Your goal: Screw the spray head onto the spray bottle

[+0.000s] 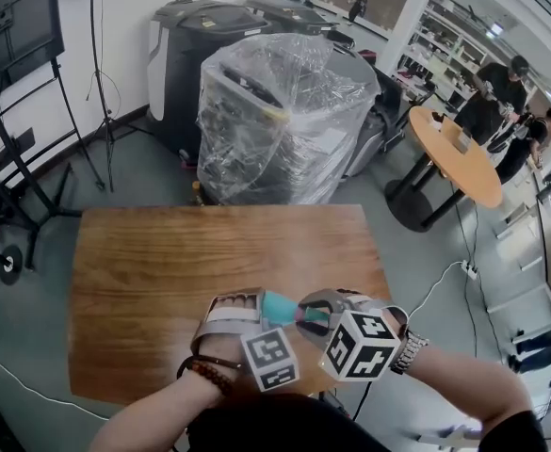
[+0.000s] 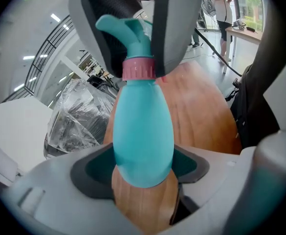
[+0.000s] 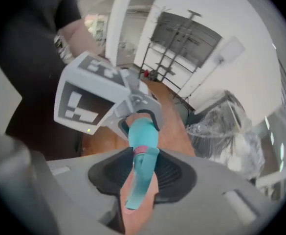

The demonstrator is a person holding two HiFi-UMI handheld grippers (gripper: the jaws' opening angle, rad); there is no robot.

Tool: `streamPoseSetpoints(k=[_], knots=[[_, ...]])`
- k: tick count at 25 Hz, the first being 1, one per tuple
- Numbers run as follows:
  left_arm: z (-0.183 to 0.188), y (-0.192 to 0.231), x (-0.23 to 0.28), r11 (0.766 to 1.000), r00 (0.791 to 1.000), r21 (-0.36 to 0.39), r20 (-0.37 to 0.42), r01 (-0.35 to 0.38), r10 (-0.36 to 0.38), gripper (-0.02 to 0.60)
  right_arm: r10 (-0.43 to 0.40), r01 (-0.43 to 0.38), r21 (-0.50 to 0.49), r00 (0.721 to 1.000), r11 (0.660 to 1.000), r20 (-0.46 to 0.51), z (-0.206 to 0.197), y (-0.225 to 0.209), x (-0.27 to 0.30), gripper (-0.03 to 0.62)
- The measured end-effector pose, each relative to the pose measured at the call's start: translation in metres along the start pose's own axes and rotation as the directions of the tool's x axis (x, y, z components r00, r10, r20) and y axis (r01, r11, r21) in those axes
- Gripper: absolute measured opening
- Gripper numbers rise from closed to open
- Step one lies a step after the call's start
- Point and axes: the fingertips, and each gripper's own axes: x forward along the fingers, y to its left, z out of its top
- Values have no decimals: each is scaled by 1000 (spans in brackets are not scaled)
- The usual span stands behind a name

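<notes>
A teal spray bottle (image 1: pixel 277 306) hangs over the front edge of the wooden table (image 1: pixel 162 252), carried between both grippers. My left gripper (image 2: pixel 143 168) is shut on the bottle's rounded body (image 2: pixel 143 131), near its base. A pink collar (image 2: pixel 139 68) joins the body to the teal spray head (image 2: pixel 128 33). My right gripper (image 3: pixel 140 173) is shut on the spray head (image 3: pixel 139 185), with the collar (image 3: pixel 142 151) just beyond its pads. In the right gripper view the bottle body (image 3: pixel 143 133) runs away into the left gripper (image 3: pixel 140 124). The thread under the collar is hidden.
Behind the table stands a plastic-wrapped load (image 1: pixel 284 121) with dark bins (image 1: pixel 190 55) beside it. A round orange table (image 1: pixel 459 153) with people at it is at the far right. A black stand (image 1: pixel 11 158) and a tripod (image 1: pixel 101 111) are at the left.
</notes>
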Motion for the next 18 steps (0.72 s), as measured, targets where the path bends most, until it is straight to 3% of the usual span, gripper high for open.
streamPoseSetpoints(k=[1, 2, 3, 4, 5, 6, 7, 8, 9, 10, 11, 13, 14, 16, 18], knots=[[0, 1, 0, 1000, 1000, 1, 2, -13, 13, 373, 21, -26, 139, 999, 990, 35, 0, -4, -1, 117], [0, 2, 0, 1000, 1000, 3, 5, -26, 26, 371, 39, -58, 281, 997, 958, 72, 0, -8, -2, 117], [0, 3, 0, 999, 999, 5, 8, -39, 39, 371, 56, -98, 421, 992, 901, 112, -2, -12, -2, 118], [0, 5, 0, 998, 999, 10, 8, -54, 54, 371, 72, -150, 562, 985, 814, 159, -4, -15, -2, 117], [0, 7, -1, 997, 997, 19, 5, -73, 73, 371, 86, -216, 695, 972, 686, 217, -6, -18, -2, 118], [-1, 10, -2, 995, 995, 31, 1, -96, 96, 371, 95, -294, 805, 953, 516, 287, -8, -21, -1, 118], [-1, 13, -3, 991, 992, 44, -2, -124, 124, 370, 90, -369, 872, 929, 321, 360, -11, -22, -1, 118], [0, 18, -3, 986, 988, 56, -1, -156, 156, 371, 70, -429, 892, 903, 144, 423, -13, -23, 1, 118], [1, 21, -3, 981, 983, 69, 0, -183, 183, 371, 42, -467, 884, 884, 15, 466, -15, -23, 2, 118], [0, 21, -2, 978, 981, 85, -4, -192, 193, 373, 17, -488, 871, 872, -57, 490, -17, -22, 3, 118], [-1, 19, -1, 978, 983, 100, -12, -182, 184, 373, -1, -499, 863, 866, -86, 500, -18, -21, 5, 120], [-2, 12, 1, 983, 989, 104, -13, -148, 150, 373, -11, -506, 860, 862, -70, 507, -17, -21, 6, 120], [0, 9, 2, 986, 991, 94, -5, -134, 136, 373, -8, -507, 860, 862, -49, 508, -15, -21, 6, 124], [2, 5, 5, 992, 994, 67, 10, -109, 109, 374, 2, -505, 863, 863, 6, 505, -12, -22, 4, 207], [0, 3, 8, 996, 997, 37, 20, -80, 79, 374, 2, -497, 864, 867, 83, 499, -11, -24, -3, 245]])
